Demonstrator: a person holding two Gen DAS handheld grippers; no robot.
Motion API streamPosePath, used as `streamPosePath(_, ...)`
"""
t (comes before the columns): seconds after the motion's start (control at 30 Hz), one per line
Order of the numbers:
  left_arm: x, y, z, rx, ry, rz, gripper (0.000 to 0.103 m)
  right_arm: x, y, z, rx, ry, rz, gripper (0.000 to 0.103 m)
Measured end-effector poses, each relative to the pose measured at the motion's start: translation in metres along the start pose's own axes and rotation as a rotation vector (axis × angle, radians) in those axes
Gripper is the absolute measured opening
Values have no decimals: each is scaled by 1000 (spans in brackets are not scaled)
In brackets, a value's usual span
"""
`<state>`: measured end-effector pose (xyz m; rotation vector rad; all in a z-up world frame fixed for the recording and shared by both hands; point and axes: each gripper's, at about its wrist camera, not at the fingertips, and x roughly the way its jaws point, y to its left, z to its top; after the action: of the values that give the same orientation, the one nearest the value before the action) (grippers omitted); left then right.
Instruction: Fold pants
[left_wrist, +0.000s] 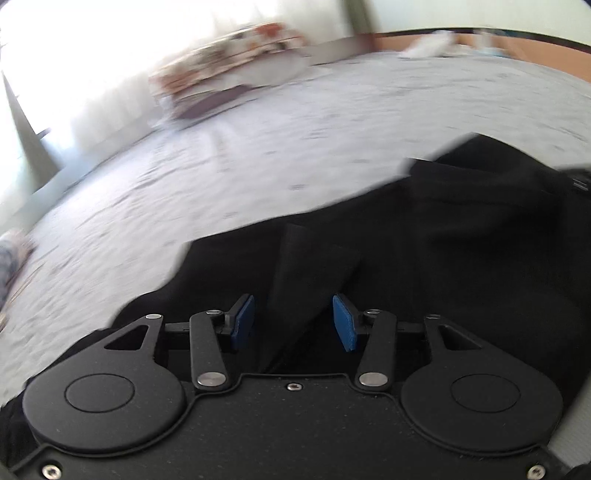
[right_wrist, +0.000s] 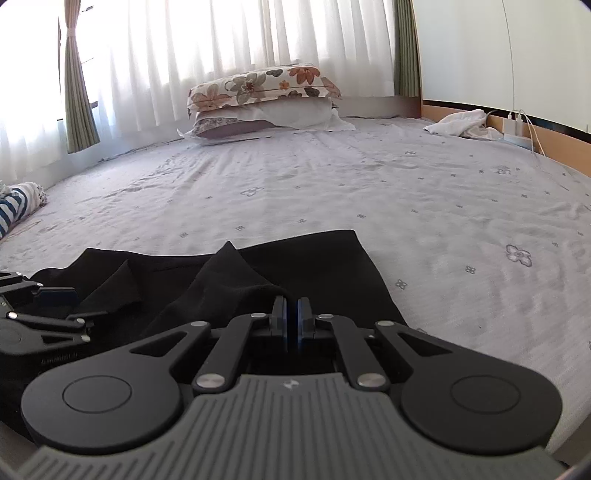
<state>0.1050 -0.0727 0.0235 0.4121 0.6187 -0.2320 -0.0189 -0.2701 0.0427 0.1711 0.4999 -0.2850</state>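
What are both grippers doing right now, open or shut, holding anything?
Left gripper: open, a raised fold of the black pants stands between its pads, not clamped.
Right gripper: shut; the pictures don't show whether cloth is pinched.

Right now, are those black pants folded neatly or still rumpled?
Still rumpled. The black pants lie bunched on the bed sheet, with loose flaps and peaks standing up rather than flat layers.
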Motion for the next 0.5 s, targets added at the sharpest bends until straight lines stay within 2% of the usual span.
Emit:
streamPosePath(0.1,5,40,0,-173,44,150,45,5,12,10,0,-5,60,9)
streamPosePath(0.2,-7,82,-9,-358,44,216,43,18,32,23,-7,9,161,9)
streamPosePath(0.3,-25,105,-22,-427,24,239,44,28,51,41,17,37,392,14)
streamPosePath(0.33,-30,107,-25,-429,15,242,45,31,53,46,41,56,490,22)
streamPosePath(0.37,-37,110,-30,-432,3,237,47,31,53,50,70,54,540,38)
streamPosePath(0.4,-44,110,-33,-434,-7,220,48,28,52,53,89,46,564,44)
streamPosePath(0.43,-52,109,-37,-436,-19,187,49,25,49,55,94,39,562,59)
streamPosePath(0.47,-58,107,-39,-438,-29,151,50,21,44,56,95,26,552,64)
streamPosePath(0.5,-64,104,-42,-438,-40,104,50,17,38,56,95,12,535,64)
